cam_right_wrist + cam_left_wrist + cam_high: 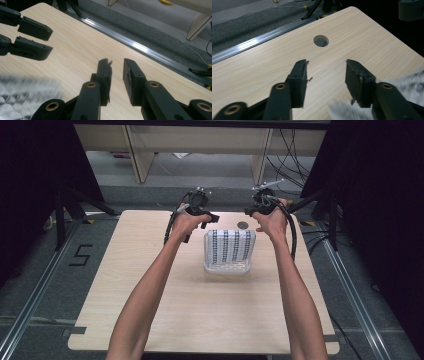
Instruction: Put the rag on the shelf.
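Note:
A black-and-white patterned cloth point(230, 245) lies in a white perforated basket point(226, 268) at the middle of the wooden table point(200, 310). My left gripper point(213, 218) hovers just behind the basket's far left corner. In the left gripper view, the left gripper point(326, 62) stands open with only bare table between its jaws, and the cloth point(409, 82) is a blur at the lower right. My right gripper point(248, 211) is behind the far right corner. Seen in its own view, the right gripper point(115, 60) is open by a narrow gap and holds nothing. The cloth point(22, 92) blurs at that view's lower left.
A round hole point(243, 225) in the table sits between the two grippers, beyond the basket. Dark stands and cables point(300, 200) flank the far corners. A metal rail point(140, 47) runs along the floor past the table's far edge.

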